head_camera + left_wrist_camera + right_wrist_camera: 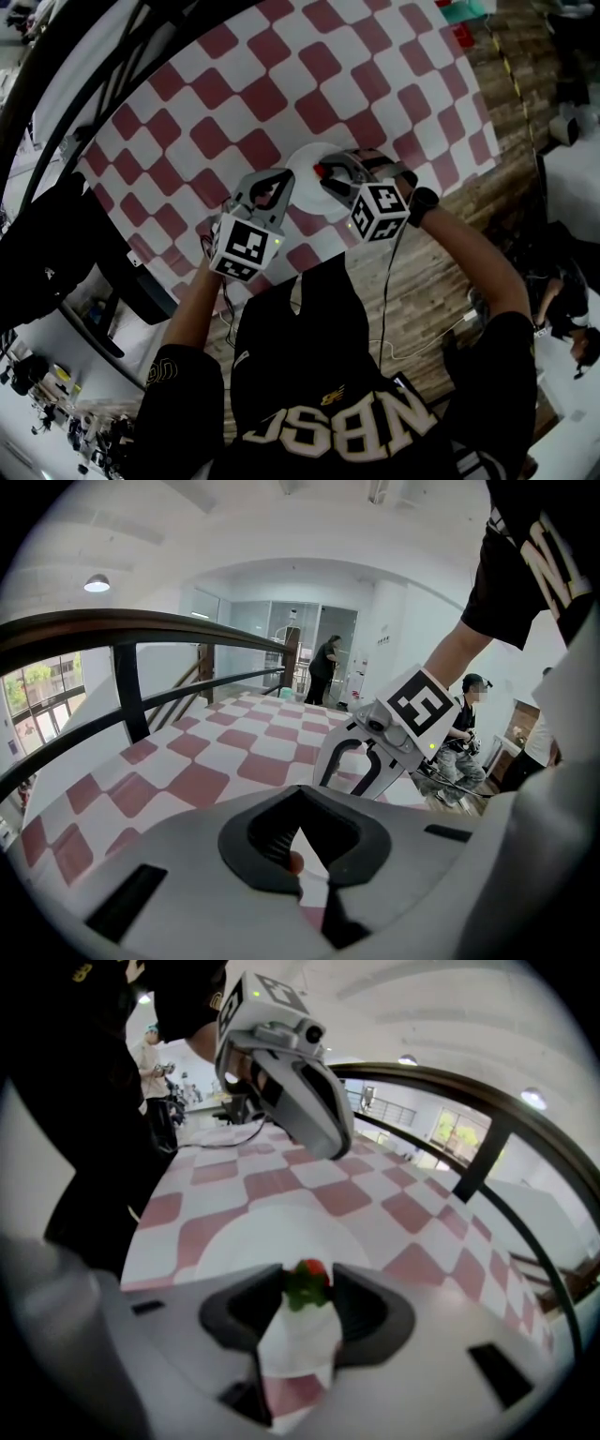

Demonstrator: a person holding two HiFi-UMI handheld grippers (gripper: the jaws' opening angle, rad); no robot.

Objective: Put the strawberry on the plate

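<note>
Red strawberry with green leafy cap | pinched between right gripper fingers just over round white plate, ready for release | left gripper fingers closed, empty, held aside out of the way

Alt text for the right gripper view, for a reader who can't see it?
The right gripper holds a small red strawberry with green leaves between its jaw tips, over a round white plate on a red-and-white checked tablecloth. The grey left gripper hangs above the plate's far side.
</note>
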